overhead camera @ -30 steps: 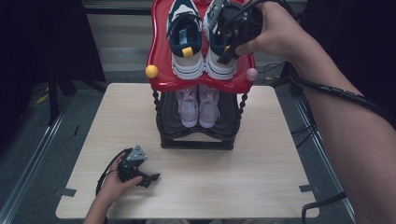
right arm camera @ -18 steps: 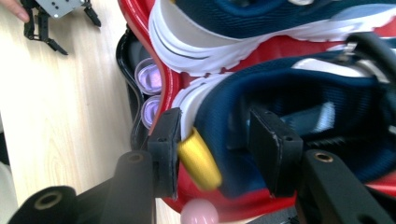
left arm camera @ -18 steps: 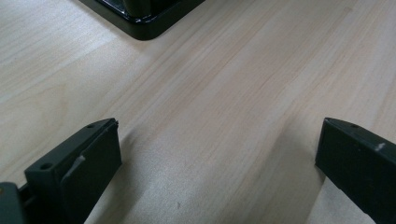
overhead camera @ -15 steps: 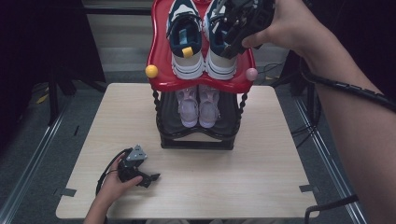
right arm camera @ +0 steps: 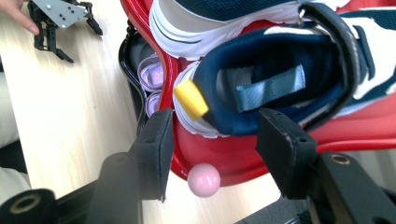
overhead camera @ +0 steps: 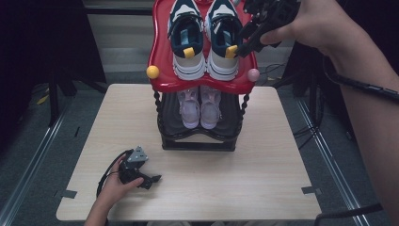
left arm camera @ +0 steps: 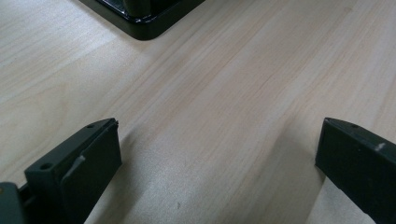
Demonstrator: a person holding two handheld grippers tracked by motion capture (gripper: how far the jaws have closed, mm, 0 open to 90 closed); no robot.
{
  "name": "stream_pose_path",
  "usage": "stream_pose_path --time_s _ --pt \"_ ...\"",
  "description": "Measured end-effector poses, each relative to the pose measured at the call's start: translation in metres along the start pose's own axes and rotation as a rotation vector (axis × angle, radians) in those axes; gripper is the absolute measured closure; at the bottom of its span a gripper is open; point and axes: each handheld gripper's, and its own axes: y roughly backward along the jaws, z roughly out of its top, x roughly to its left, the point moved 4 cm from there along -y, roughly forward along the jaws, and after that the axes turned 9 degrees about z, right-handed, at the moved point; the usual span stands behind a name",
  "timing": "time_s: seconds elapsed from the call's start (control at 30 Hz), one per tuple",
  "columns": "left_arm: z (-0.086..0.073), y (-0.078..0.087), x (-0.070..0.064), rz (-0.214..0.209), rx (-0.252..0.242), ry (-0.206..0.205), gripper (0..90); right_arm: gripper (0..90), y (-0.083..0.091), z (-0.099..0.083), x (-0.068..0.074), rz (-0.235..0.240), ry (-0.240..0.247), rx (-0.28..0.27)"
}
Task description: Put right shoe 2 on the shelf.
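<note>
Desk near edge first: left tool (overhead camera: 149, 179) is resting there, spread wide on bare wood, holding nothing. Farther back, the right tool (right arm camera: 210, 140) is hanging open around the heel of the right-hand navy sneaker (overhead camera: 222, 40) on the red top shelf (overhead camera: 202, 84). Heel's pointing at the near edge, toe away, long axis running front to back. Risk I'm seeing: a shallow pinch on that soft collar could be slipping, tipping the shoe off the shelf's front lip.
</note>
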Motion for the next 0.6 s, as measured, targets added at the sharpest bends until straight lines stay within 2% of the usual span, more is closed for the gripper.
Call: stream_pose_path --time_s 0.6 --pt "0.000 0.000 0.000 0.001 0.001 -0.001 0.0 37.8 0.007 -0.031 0.008 0.016 -0.053 -0.014"
